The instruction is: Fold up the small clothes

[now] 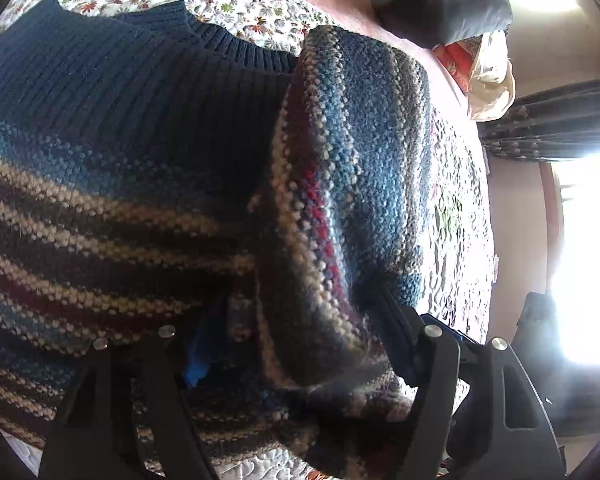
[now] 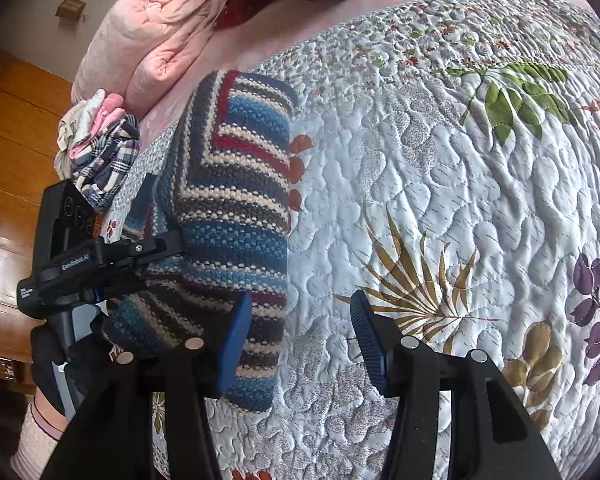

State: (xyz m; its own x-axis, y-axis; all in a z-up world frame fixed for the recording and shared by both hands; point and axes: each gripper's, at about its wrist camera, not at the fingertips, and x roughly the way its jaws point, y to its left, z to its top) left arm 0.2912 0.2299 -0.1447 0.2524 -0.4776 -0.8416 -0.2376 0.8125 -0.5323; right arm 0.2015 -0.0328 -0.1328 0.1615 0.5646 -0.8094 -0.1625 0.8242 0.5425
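A striped knit sweater point(image 1: 100, 184) in navy, blue, cream and red lies on the quilted bedspread point(image 1: 456, 208). One sleeve point(image 1: 352, 152) is folded over the body and runs down between the fingers of my left gripper point(image 1: 292, 344). That gripper is open, with a dark gap between its left pad and the sleeve. In the right wrist view the sweater point(image 2: 236, 184) lies as a narrow folded strip, and the left gripper point(image 2: 156, 268) sits at its left side. My right gripper point(image 2: 300, 304) is open at the sweater's right edge, with nothing between its fingers.
A pink duvet point(image 2: 148, 44) and a small pile of checked and pink clothes point(image 2: 100, 148) sit at the bed's far left. A wooden cabinet point(image 2: 8, 160) stands beyond the bed. A gloved hand point(image 2: 56, 364) holds the left gripper. The quilt point(image 2: 460, 200) stretches to the right.
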